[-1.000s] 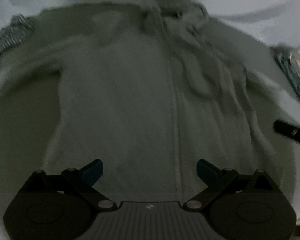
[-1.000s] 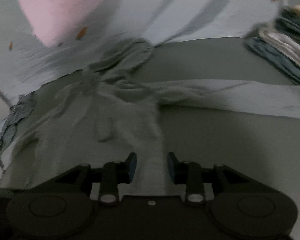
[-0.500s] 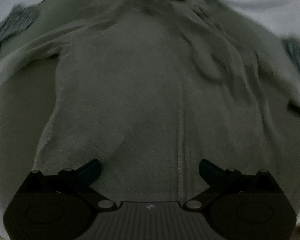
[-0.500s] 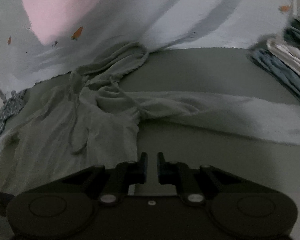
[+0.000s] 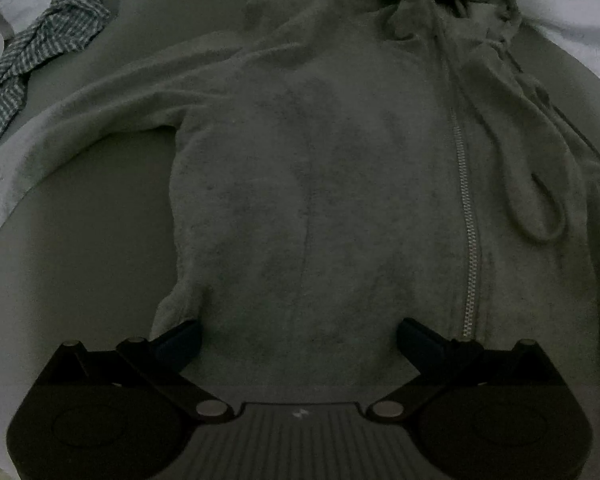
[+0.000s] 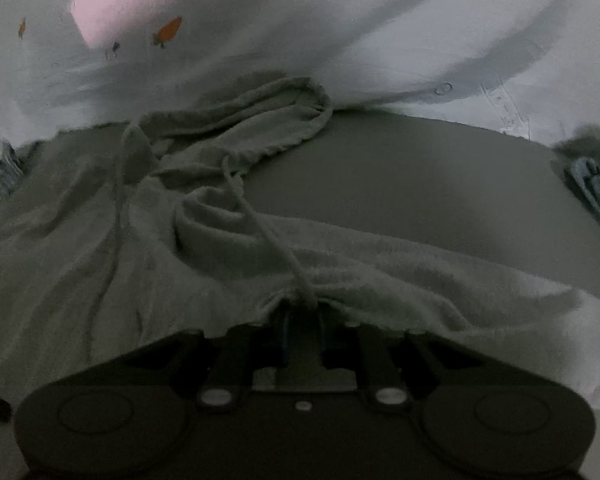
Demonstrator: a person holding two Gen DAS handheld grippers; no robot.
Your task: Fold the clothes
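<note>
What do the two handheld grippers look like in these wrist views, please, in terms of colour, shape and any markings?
The left gripper and the right gripper look alike: matte black bodies with a round housing on each side and angled black linkage arms joined by silver pivot pins. The finger pads are dark blue. The left one has a ribbed centre panel with a small white mark. No cables, hands or sleeves show.

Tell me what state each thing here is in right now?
Grey zip hoodie: spread flat, unfolded.
Zipper: closed.
Right sleeve: stretched out sideways, pinched near the armpit.
Left gripper: open, over the hem.
Right gripper: shut on the hoodie.
Checked garment: crumpled, aside.
</note>
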